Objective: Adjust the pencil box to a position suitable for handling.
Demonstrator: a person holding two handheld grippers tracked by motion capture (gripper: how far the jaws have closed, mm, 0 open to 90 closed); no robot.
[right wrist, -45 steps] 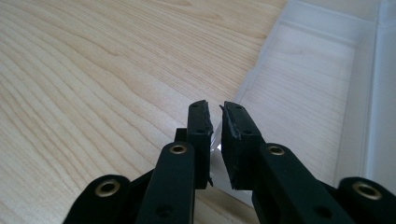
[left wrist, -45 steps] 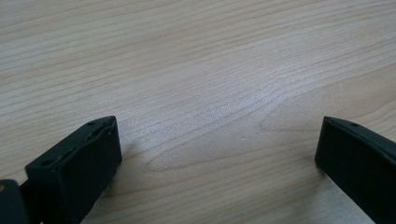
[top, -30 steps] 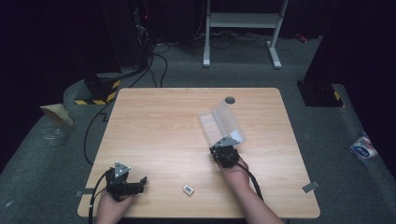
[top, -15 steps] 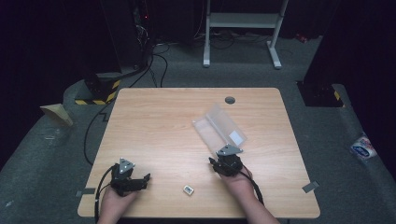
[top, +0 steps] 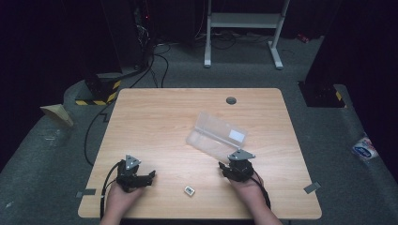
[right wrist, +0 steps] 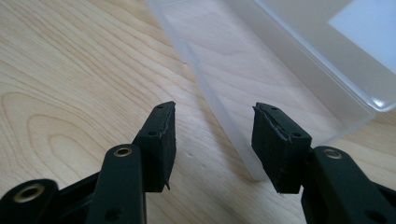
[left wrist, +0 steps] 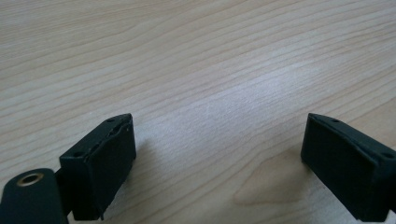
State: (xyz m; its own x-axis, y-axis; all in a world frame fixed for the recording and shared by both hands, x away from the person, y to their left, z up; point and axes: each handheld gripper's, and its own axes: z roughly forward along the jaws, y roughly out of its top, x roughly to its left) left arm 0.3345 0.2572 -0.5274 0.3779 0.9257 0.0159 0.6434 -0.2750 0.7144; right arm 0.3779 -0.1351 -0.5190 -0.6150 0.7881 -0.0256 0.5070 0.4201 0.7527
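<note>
A clear plastic box (top: 216, 136) lies open on the wooden table (top: 164, 122), right of centre, with a white label on its far half. My right gripper (top: 233, 163) sits just in front of the box's near corner, open and holding nothing. In the right gripper view the box (right wrist: 280, 60) has its near wall running up between the parted jaws of my right gripper (right wrist: 212, 121), without being clamped. My left gripper (top: 150, 176) rests at the front left of the table. In the left gripper view it (left wrist: 217, 135) stands wide open over bare wood.
A small white object (top: 189, 190) lies near the front edge between the two hands. A dark round grommet (top: 231, 100) sits at the table's back. Cables, a yellow-black striped block (top: 98, 96) and a white stand (top: 244, 28) are on the floor beyond.
My right gripper has drawn back toward the person, away from the box, which now lies lower and flatter on the table. The left gripper has hardly moved.
</note>
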